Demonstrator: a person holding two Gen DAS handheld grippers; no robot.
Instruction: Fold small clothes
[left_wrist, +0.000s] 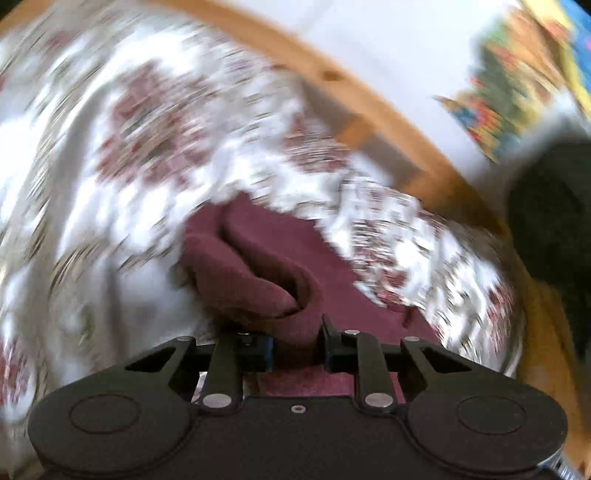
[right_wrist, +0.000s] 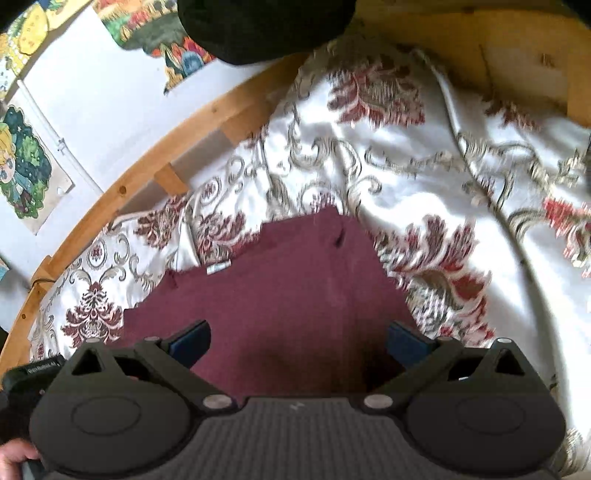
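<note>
So far the fold looks only begun: the maroon garment (right_wrist: 295, 295) lies mid-frame on the floral bedspread (right_wrist: 424, 155), one edge bunched and pinched in the left tongs (left_wrist: 297, 349) at lower centre. The right tongs (right_wrist: 297, 343) gape wide above flat cloth, gripping nothing; most folding remains.

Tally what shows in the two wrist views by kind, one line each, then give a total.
Maroon garment: 1
Floral bedspread: 1
Hand-held gripper: 2, the left hand-held gripper and the right hand-held gripper
Cartoon wall pictures: 2 clear in the right view
Total: 6
</note>
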